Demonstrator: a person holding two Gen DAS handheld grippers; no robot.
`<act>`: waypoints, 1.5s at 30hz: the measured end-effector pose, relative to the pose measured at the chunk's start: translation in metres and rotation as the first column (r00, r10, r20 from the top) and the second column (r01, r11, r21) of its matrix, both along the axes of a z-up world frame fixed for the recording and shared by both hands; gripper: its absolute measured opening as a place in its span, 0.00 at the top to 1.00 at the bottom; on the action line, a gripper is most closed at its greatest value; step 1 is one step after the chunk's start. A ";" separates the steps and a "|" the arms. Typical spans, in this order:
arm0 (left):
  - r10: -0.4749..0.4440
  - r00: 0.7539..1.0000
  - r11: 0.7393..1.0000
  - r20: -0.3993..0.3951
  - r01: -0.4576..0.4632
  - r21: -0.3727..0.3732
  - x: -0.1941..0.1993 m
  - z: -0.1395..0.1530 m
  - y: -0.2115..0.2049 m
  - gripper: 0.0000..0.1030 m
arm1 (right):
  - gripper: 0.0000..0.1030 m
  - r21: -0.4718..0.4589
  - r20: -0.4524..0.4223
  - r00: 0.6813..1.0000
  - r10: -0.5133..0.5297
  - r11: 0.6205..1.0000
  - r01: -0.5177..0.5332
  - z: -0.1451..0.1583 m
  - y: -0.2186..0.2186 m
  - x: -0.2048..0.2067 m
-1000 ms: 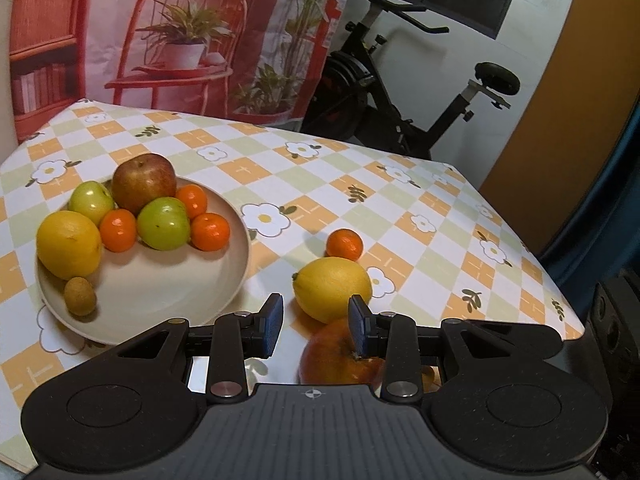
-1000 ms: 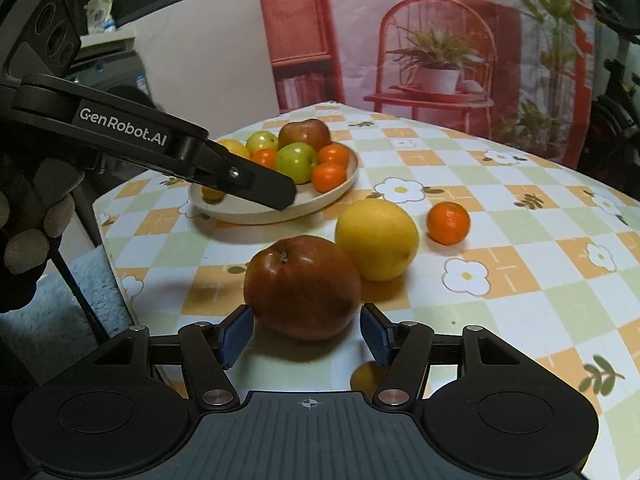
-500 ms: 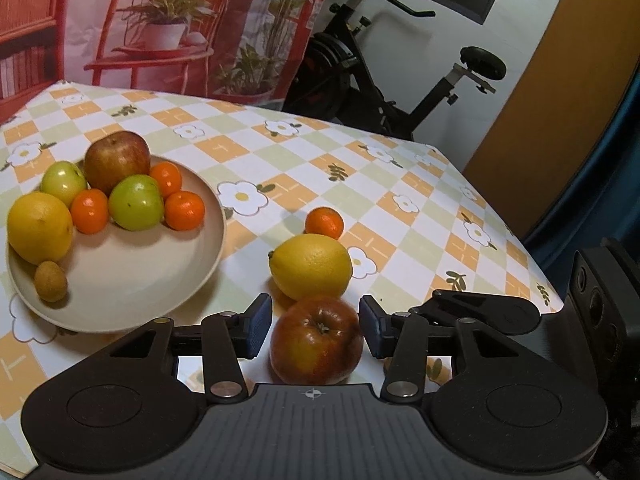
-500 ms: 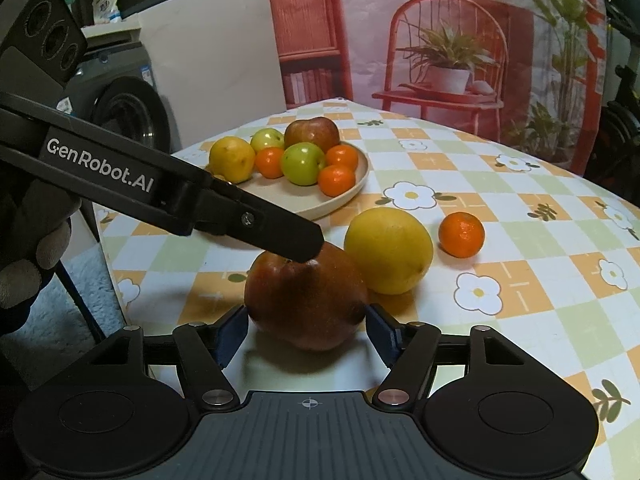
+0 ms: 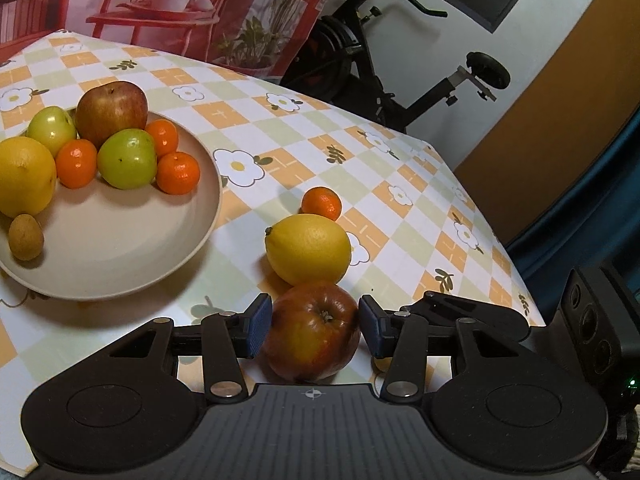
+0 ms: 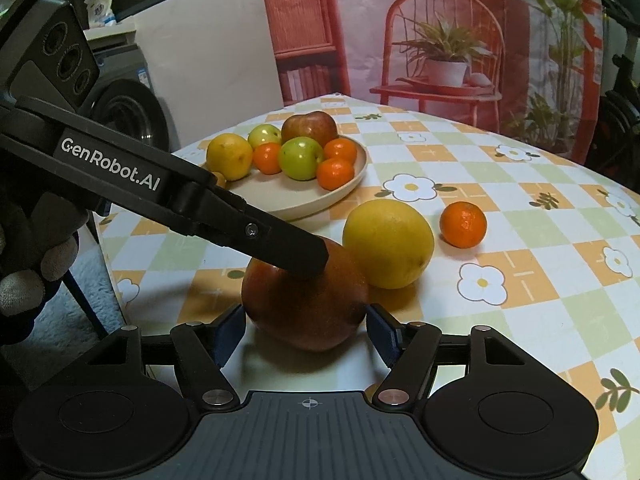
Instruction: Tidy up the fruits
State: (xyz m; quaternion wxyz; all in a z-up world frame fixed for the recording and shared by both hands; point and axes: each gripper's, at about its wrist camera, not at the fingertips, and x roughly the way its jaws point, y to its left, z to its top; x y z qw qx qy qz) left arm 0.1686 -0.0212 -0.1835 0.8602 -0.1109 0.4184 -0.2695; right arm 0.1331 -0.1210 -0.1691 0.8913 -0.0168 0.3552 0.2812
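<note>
On the plate [image 5: 120, 252], 8 fruits [image 5: 127, 158]; left gripper [image 5: 312, 322] and right gripper [image 6: 305, 332], just opened, straddle 1 apple [image 5: 316, 348], seemingly unclamped

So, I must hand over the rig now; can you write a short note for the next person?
Left claw: jaws just opened, either side of the red apple on the table; contact unclear.
Right claw: also just opened, astride the same apple, pads clear of it.
Lemon and one mandarin lie loose behind it.
Done: eight fruits on the plate.
Left: apple, lemon, mandarin to the plate.
</note>
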 end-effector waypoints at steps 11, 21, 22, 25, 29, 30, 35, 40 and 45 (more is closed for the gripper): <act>-0.007 1.000 1.000 0.018 0.007 -0.007 -0.001 0.004 0.001 0.52 | 0.40 0.012 0.008 1.000 -0.011 1.000 0.010 0.005 -0.002 -0.001; -0.045 0.991 0.999 0.126 0.046 -0.002 -0.004 0.033 0.003 0.52 | 0.40 0.039 0.042 0.999 -0.029 0.999 0.027 0.036 -0.004 0.005; -0.042 0.991 0.999 0.130 0.044 -0.009 -0.004 0.036 0.005 0.52 | 0.40 0.040 0.047 0.998 -0.029 0.999 0.027 0.040 -0.003 0.007; -0.033 0.989 0.999 0.142 0.037 -0.023 0.001 0.049 0.012 0.52 | 0.40 0.042 0.063 0.998 -0.022 0.999 0.020 0.053 0.002 0.013; -0.030 0.983 0.999 0.180 0.032 -0.006 0.007 0.065 0.022 0.52 | 0.40 0.049 0.082 0.997 -0.005 0.999 0.001 0.070 0.014 0.028; -0.029 0.982 1.000 0.186 0.030 0.000 0.009 0.069 0.025 0.52 | 0.40 0.049 0.085 0.996 0.001 0.999 -0.005 0.074 0.018 0.032; -0.009 0.986 1.000 0.167 0.006 0.018 0.028 0.075 0.046 0.52 | 0.40 0.043 0.076 0.996 0.041 0.998 -0.045 0.080 0.044 0.058; 0.004 0.992 0.999 0.124 -0.011 0.052 0.047 0.069 0.065 0.52 | 0.40 0.051 0.030 0.997 0.070 0.996 -0.072 0.068 0.071 0.083; 0.024 0.998 0.997 0.064 -0.029 0.074 0.061 0.057 0.083 0.52 | 0.40 0.059 -0.036 0.996 0.085 0.995 -0.083 0.051 0.090 0.101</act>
